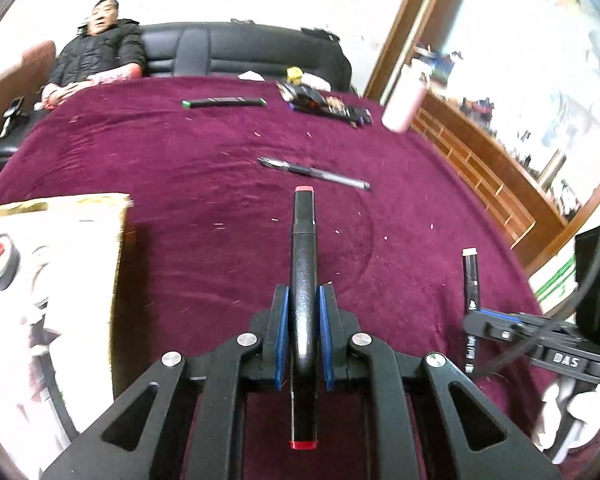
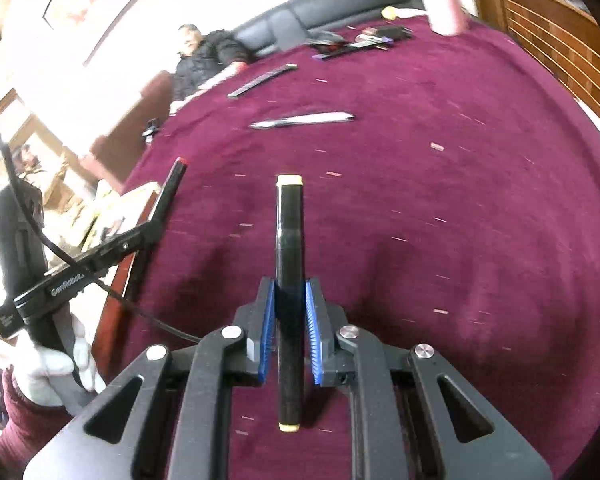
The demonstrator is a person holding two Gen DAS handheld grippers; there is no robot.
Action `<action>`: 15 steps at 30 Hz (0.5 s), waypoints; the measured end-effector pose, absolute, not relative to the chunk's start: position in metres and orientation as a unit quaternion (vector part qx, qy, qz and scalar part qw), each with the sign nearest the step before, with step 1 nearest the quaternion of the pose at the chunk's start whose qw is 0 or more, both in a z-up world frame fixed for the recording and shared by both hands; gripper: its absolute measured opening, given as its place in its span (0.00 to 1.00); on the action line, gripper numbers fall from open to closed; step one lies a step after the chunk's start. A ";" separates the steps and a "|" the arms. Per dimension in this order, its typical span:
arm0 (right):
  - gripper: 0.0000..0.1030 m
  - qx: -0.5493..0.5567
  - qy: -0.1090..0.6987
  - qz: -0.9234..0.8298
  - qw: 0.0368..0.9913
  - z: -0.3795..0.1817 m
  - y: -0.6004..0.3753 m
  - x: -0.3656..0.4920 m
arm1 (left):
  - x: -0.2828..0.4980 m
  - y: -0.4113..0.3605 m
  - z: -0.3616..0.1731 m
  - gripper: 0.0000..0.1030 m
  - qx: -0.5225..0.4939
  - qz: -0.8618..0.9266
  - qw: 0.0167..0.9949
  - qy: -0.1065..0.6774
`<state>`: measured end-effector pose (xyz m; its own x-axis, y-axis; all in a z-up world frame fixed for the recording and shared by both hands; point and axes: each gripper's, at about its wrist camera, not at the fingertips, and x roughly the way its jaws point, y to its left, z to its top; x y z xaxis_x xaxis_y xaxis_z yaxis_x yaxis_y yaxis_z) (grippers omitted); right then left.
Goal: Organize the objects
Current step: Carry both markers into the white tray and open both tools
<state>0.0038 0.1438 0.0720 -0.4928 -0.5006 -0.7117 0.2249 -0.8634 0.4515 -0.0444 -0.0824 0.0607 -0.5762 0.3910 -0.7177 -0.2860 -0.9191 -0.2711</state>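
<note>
Clamped between the blue pads of the left gripper point(image 1: 304, 316) is a black marker with red end caps point(image 1: 304, 264), lying along the fingers with one red cap pointing far across the table and the other near the camera. It hangs above the maroon tablecloth point(image 1: 204, 152). At the left edge of the left wrist view sits a cardboard box point(image 1: 60, 240) with a printed side, just beside that gripper.

Farther out on the cloth, near the middle, lies a clear pen with a black grip point(image 1: 314, 173), slanted, well apart from both grippers. Beyond it, near the far edge, rests a long dark bar with green ends point(image 1: 224, 102), and to its right a loose heap of markers and packets point(image 1: 326, 104). A pink bottle point(image 1: 404, 104) stands at the far right of the table. A person in a dark padded jacket point(image 1: 100, 56) sits at the far left on a black sofa point(image 1: 240, 50).

On the right, the right gripper point(image 2: 292, 312) is clenched on a second black marker with pale yellow caps point(image 2: 289, 232), also held lengthwise along the fingers above the cloth. A white-gloved hand point(image 2: 56, 376) grips the left tool's handle in the right wrist view.
</note>
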 end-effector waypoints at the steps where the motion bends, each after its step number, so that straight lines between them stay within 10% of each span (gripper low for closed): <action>1: 0.12 0.453 -0.147 -0.851 0.222 0.076 0.135 0.005 | -0.039 -0.093 0.065 0.11 -0.412 0.889 0.187 -0.069; 15: 0.13 0.414 -0.081 -0.832 0.360 0.117 -0.028 0.008 | 0.019 -0.239 0.070 0.11 -0.369 0.918 0.084 -0.121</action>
<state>0.0080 -0.0279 0.1168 -0.3980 -0.6657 -0.6312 0.5323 -0.7279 0.4321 0.0185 -0.2386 0.0703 -0.7137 0.2435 -0.6567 -0.0655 -0.9567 -0.2835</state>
